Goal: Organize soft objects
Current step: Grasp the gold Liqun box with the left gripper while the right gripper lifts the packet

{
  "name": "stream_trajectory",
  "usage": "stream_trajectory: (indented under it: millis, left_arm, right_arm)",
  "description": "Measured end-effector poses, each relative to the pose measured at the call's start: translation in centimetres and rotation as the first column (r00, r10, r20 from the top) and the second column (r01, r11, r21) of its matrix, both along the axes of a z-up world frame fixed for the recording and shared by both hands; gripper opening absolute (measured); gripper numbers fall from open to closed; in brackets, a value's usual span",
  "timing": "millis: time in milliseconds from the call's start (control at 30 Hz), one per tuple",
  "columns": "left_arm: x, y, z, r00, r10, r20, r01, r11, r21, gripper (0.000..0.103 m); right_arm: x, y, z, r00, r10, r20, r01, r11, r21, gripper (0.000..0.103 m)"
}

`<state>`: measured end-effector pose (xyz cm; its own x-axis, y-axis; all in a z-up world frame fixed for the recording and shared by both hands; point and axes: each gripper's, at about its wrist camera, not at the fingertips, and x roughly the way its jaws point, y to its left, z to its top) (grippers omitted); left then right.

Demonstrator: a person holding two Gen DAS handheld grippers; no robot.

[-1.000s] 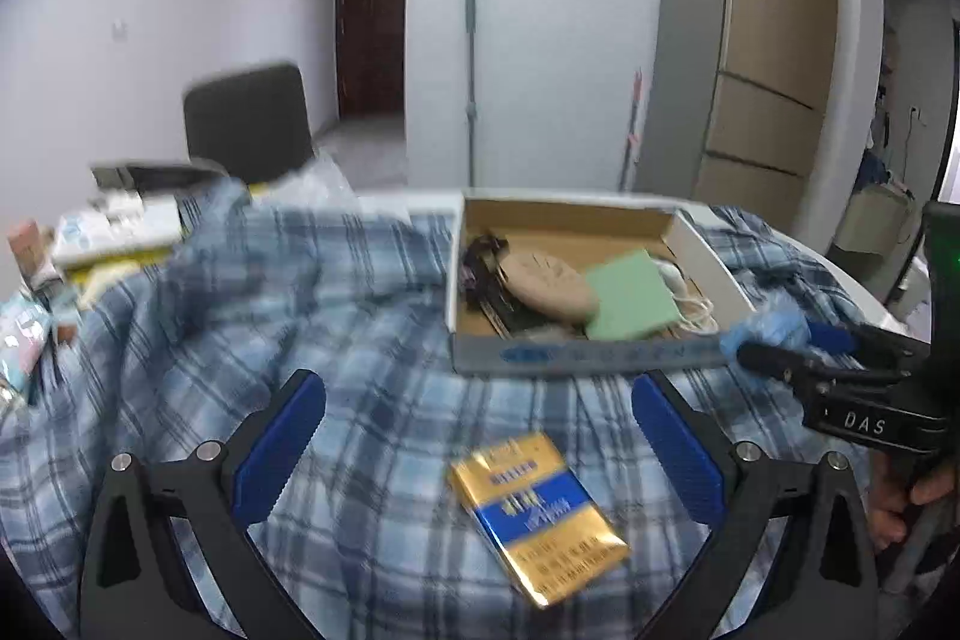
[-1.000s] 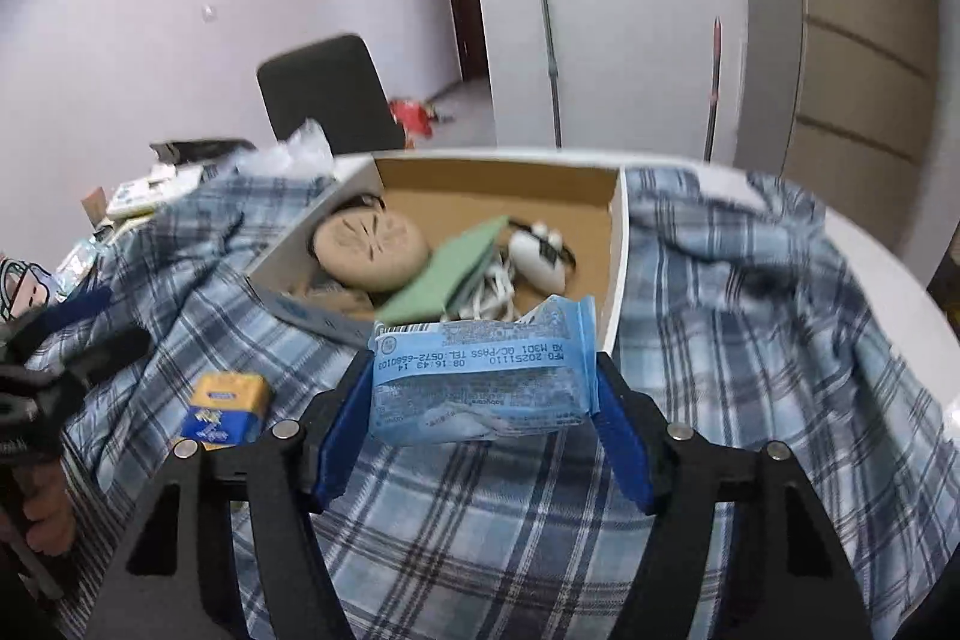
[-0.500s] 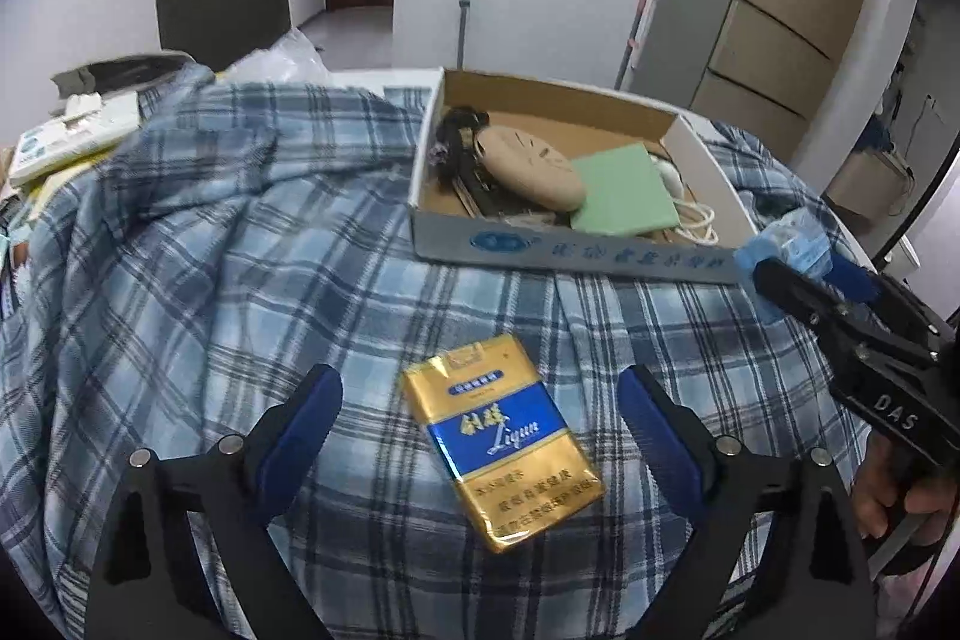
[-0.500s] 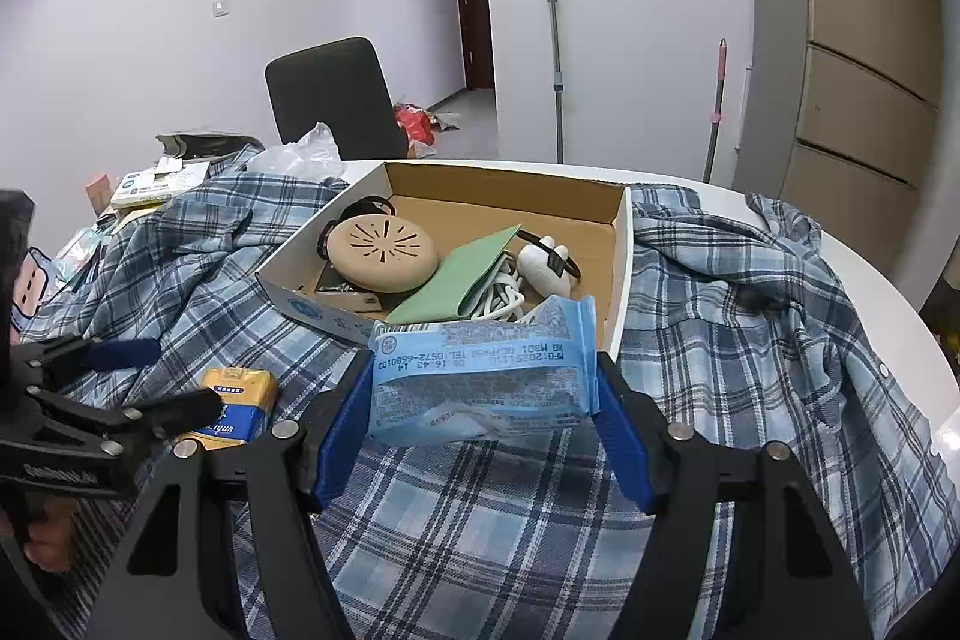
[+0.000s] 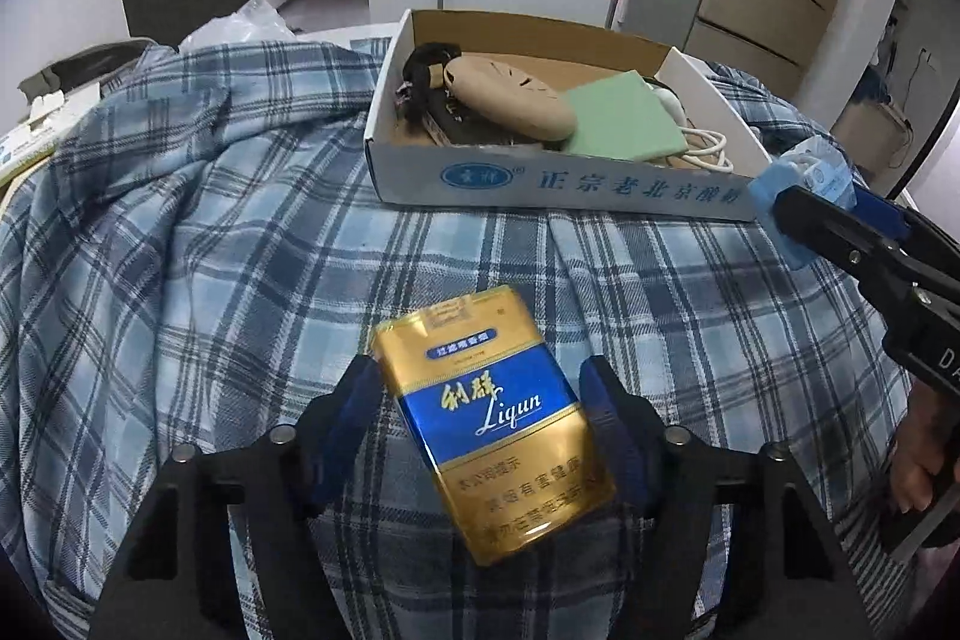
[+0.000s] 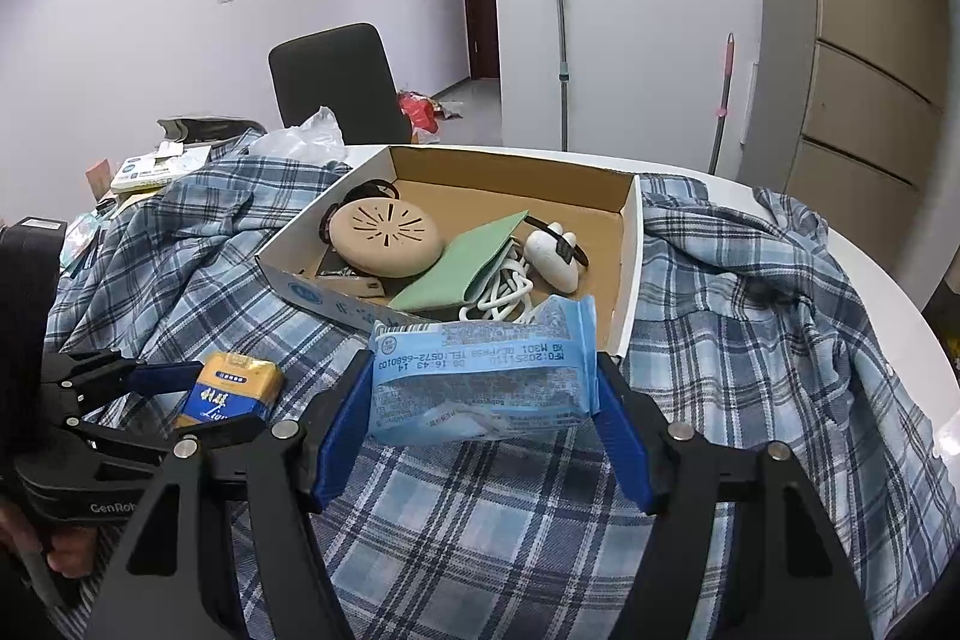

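A gold and blue cigarette pack [image 5: 492, 430] lies tilted on the blue plaid shirt [image 5: 180, 250]. My left gripper [image 5: 480, 400] straddles the pack and its jaws are closing. The pads stand at the pack's two sides and I see no firm press. My right gripper [image 6: 486, 400] is shut on a light blue tissue packet [image 6: 486, 370] and holds it just in front of the open cardboard box [image 6: 516, 172]. The box holds a tan round case [image 6: 384, 238], a green pouch [image 6: 462, 268] and a white cable [image 6: 504, 286]. In the left wrist view the right gripper [image 5: 822, 196] is at the box's right corner.
The shirt covers a round white table [image 6: 888, 292]. A black chair [image 6: 336, 82] and a plastic bag [image 6: 306, 136] stand behind it. Papers and small boxes [image 6: 150, 166] crowd the far left. A mop [image 6: 561, 40] and a tall cabinet [image 6: 870, 40] line the wall.
My left gripper has come down and tipped over the cigarette pack, and its jaws have narrowed from wide apart to the pack's sides. The right gripper has kept still with the tissue packet.
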<state>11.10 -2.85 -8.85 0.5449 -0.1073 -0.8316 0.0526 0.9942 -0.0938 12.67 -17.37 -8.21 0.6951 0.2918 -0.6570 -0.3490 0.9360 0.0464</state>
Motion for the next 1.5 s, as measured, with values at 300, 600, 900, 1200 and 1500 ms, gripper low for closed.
stream_trajectory:
  millis: [300, 600, 900, 1200, 1500]
  left_arm:
    - [-0.4, -0.3, 0.3, 0.999, -0.029, 0.020, 0.029, 1.000, 0.007, 0.066]
    - [-0.2, -0.6, -0.1, 0.999, -0.030, 0.016, 0.029, 0.999, 0.031, 0.058]
    - [-4.4, -1.0, 4.1, 0.935, -0.056, 0.351, 0.049, 0.998, 0.027, 0.056]
    - [-5.3, -1.0, 5.5, 0.897, -0.055, 0.438, 0.052, 0.998, 0.017, 0.056]
    - [-5.7, -0.7, 10.0, 0.850, -0.107, 0.516, 0.076, 0.994, 0.081, 0.056]
  right_arm:
    - [0.1, 0.1, -0.3, 1.000, 0.003, -0.014, -0.003, 1.000, -0.011, 0.068]
    - [0.4, 0.1, -0.6, 0.999, -0.004, -0.035, 0.003, 1.000, -0.013, 0.068]
    - [0.3, 0.1, -0.5, 1.000, 0.002, -0.029, -0.002, 1.000, -0.009, 0.068]
    - [-0.4, 0.4, 0.0, 1.000, 0.020, 0.011, -0.020, 1.000, -0.002, 0.068]
    - [-0.1, 0.1, 4.7, 0.997, -0.026, 0.070, 0.023, 0.999, 0.040, 0.068]
